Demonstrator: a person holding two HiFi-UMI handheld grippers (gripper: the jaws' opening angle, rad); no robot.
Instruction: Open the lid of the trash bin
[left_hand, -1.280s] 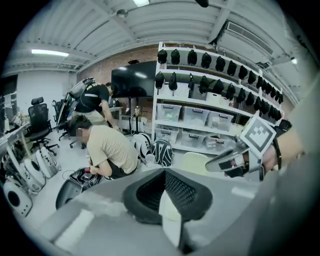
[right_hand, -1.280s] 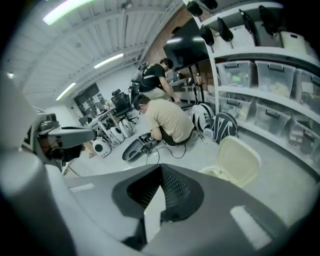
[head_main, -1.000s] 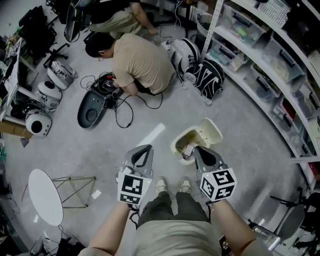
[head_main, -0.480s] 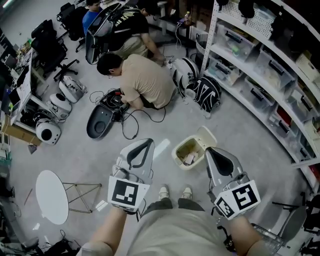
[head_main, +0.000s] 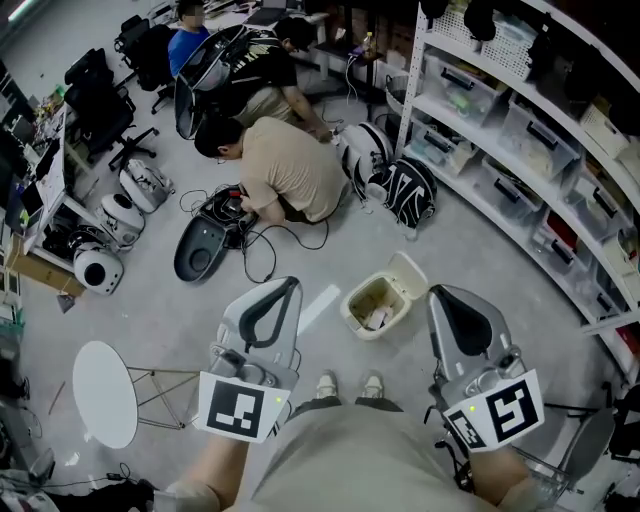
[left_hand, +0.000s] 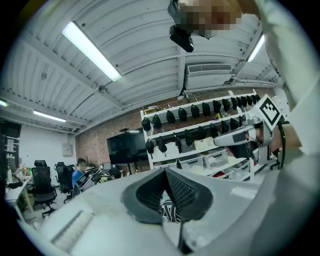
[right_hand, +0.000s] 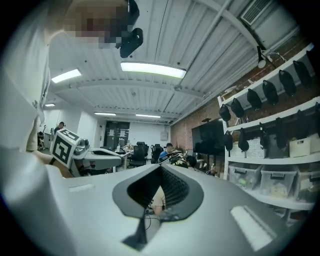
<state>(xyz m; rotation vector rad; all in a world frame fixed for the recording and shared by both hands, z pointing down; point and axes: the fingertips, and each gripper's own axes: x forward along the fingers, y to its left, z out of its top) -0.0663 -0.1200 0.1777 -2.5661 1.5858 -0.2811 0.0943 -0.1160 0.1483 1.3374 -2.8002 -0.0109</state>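
The left gripper and the right gripper are hanging well above the floor, each pressed together on nothing. Just ahead of the person's shoes, the trash bin is sitting on the floor with its lid leaning back and rubbish showing inside. The risk is lying in that propped lid, since a careless foot or gripper may be knocking it shut or tipping the bin. Beyond, a crouching person is working among cables.

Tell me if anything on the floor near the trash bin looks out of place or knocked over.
The small white table at the left appears to lie on its side, wire legs sticking out sideways. Loose cables sprawl beside the crouching person. The trash bin stands upright, lid open.
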